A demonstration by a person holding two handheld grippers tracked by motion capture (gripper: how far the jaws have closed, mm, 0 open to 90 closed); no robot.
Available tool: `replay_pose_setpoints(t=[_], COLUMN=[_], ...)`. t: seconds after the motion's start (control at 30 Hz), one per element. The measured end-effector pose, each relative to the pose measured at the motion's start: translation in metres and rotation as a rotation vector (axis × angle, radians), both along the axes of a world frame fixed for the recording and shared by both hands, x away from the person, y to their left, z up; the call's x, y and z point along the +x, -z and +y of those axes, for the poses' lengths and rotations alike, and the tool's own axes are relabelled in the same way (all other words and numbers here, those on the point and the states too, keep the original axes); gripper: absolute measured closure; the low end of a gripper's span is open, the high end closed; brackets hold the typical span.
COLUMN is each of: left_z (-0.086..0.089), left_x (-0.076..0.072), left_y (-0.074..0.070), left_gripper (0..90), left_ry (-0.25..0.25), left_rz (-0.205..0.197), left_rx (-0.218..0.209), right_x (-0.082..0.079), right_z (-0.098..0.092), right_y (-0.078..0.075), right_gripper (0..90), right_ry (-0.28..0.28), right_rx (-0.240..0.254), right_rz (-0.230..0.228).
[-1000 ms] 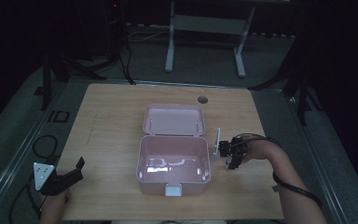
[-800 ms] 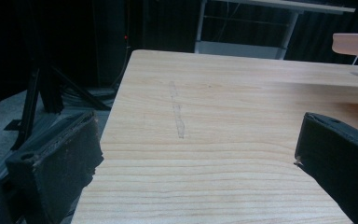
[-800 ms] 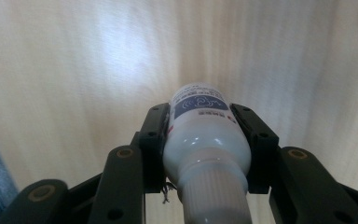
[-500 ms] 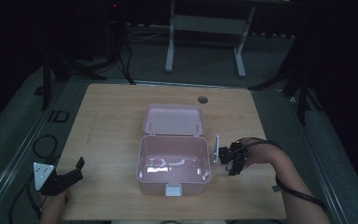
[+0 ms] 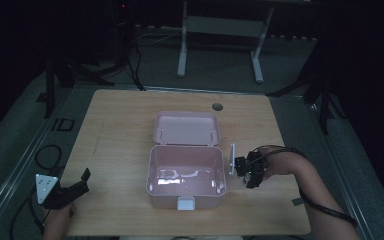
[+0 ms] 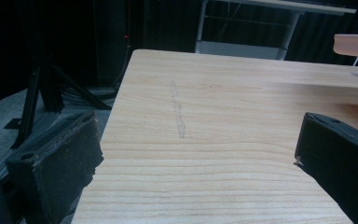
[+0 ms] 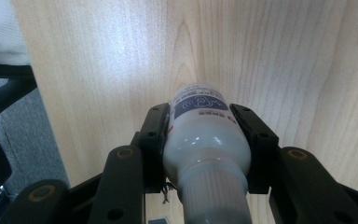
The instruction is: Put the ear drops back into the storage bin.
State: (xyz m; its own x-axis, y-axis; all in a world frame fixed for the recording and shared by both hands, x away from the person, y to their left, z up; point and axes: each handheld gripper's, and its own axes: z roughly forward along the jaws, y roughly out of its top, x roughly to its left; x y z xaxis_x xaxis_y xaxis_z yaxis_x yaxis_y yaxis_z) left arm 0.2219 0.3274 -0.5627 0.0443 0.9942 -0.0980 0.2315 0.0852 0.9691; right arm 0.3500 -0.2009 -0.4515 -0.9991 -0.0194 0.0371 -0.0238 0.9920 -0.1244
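At the left, near the front corner of the wooden counter (image 5: 120, 130), the left tool (image 5: 77, 184) rests low with its grey three-cornered plate at its back. In the left gripper view its two black jaws stand wide apart with nothing between them, bare wood ahead.

In the middle of the counter sits a pink box (image 5: 186, 176), lid thrown back flat behind it and its inside open to the high view. A small pale latch shows at its front wall.

Right of the box, just beside its right wall, the right tool (image 5: 244, 167) is held in a hand (image 5: 275, 162) whose forearm comes in from the lower right. This tool is clamped on a white bottle (image 7: 205, 140): in the right gripper view the bottle lies lengthwise between the jaws, both pads pressed to its sides, its ribbed neck towards the camera and its blue-labelled end pointing away over the wood. The bottle is outside the box, close to its right edge.
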Motion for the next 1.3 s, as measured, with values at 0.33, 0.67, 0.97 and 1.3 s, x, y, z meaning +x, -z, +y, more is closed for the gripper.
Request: replay_pose_setpoints(t=[0.33, 0.67, 0.97, 1.3], left_z=[0.000, 0.000, 0.000, 0.000], left_x=[0.000, 0.000, 0.000, 0.000], left_y=[0.000, 0.000, 0.000, 0.000], left_gripper=[0.5, 0.5, 0.5, 0.5], left_ry=[0.000, 0.001, 0.001, 0.001], left_rz=[0.001, -0.001, 0.000, -0.001], left_rx=[0.001, 0.000, -0.001, -0.002], right_x=[-0.005, -0.008, -0.010, -0.014], right_z=[0.002, 0.007, 0.021, 0.046], right_y=[-0.023, -0.052, -0.067, -0.079], right_gripper=[59.7, 59.6, 59.6, 59.6], right_ry=[-0.006, 0.010, -0.002, -0.047], right_rx=[-0.003, -0.009, -0.010, 0.001], right_rz=[-0.008, -0.017, -0.028, -0.032])
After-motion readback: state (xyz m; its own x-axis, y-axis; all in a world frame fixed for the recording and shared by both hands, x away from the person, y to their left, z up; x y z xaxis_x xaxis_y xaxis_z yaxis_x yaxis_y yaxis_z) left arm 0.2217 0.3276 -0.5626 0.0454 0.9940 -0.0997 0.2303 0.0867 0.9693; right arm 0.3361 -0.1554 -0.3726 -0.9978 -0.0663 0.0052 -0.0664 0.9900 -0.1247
